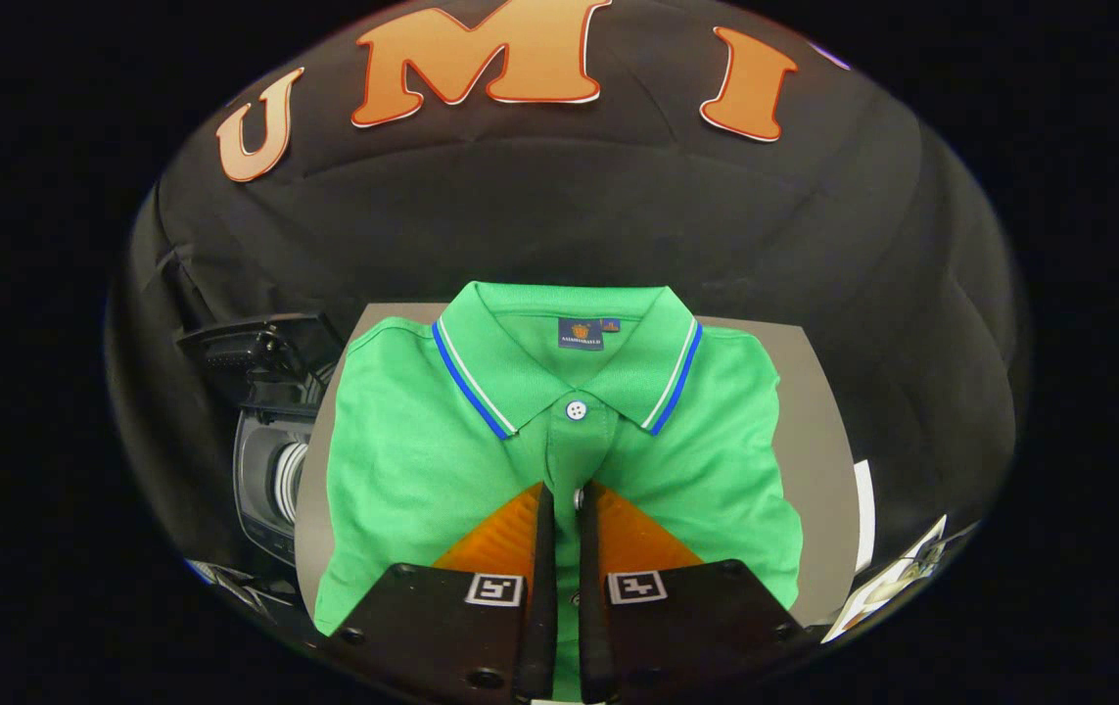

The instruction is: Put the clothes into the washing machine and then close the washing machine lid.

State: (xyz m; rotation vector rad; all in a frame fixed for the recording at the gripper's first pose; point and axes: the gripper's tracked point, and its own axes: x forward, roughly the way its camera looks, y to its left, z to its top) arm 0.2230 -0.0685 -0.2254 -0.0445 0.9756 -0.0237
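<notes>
Grey table (814, 411) holds folded green polo (402, 460); gripper (560, 499) over its placket, fingers nearly closed, gripping nothing. Washer (270, 470) at 9 o'clock, lid up.

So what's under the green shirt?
The green shirt lies folded on a grey table, whose bare top shows beside it. Anything beneath the shirt is hidden. The tool sits over its button strip, fingers nearly together, not clearly pinching cloth.

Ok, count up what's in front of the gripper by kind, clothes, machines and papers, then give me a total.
Clothes: 1, green polo shirt, gripper nearly closed over its placket
Washing machines: 1, washing machine, beside the table
Papers: 2, papers beyond the table's far side
Total: 4
</notes>
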